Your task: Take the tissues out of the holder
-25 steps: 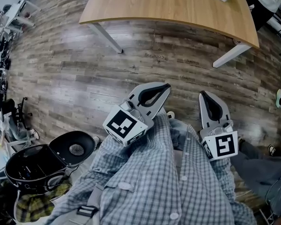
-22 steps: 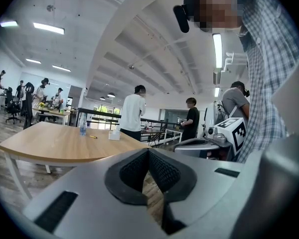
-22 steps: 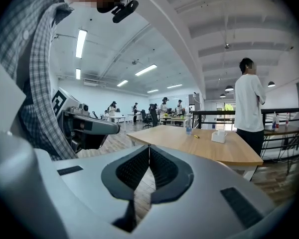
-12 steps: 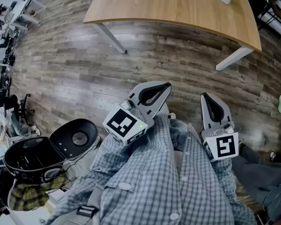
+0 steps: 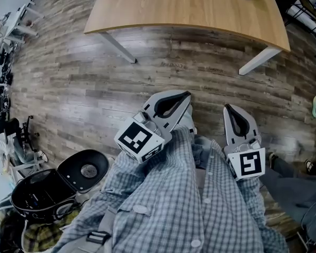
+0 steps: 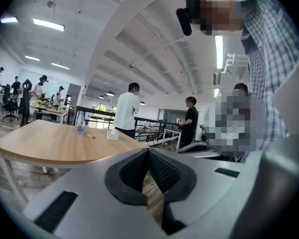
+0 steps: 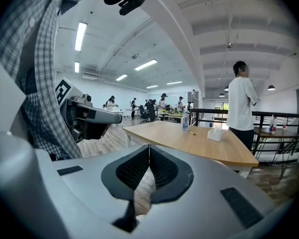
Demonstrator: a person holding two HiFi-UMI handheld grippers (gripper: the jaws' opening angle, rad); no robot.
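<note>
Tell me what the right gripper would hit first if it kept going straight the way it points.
Nothing close. The right gripper, jaws shut, points slightly down over the wooden floor toward the table. It would probably meet the floor short of the table, or the table's near edge; depth is unclear.

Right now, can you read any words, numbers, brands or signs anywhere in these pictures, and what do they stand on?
No words or numbers can be read anywhere.
The left marker cube on the left gripper: black-and-white square pattern, no letters.
The right marker cube on the right gripper: same kind of pattern, no letters.
The faint mark on the wooden floor: too blurred to read.
The bottle: any print too small to read.
</note>
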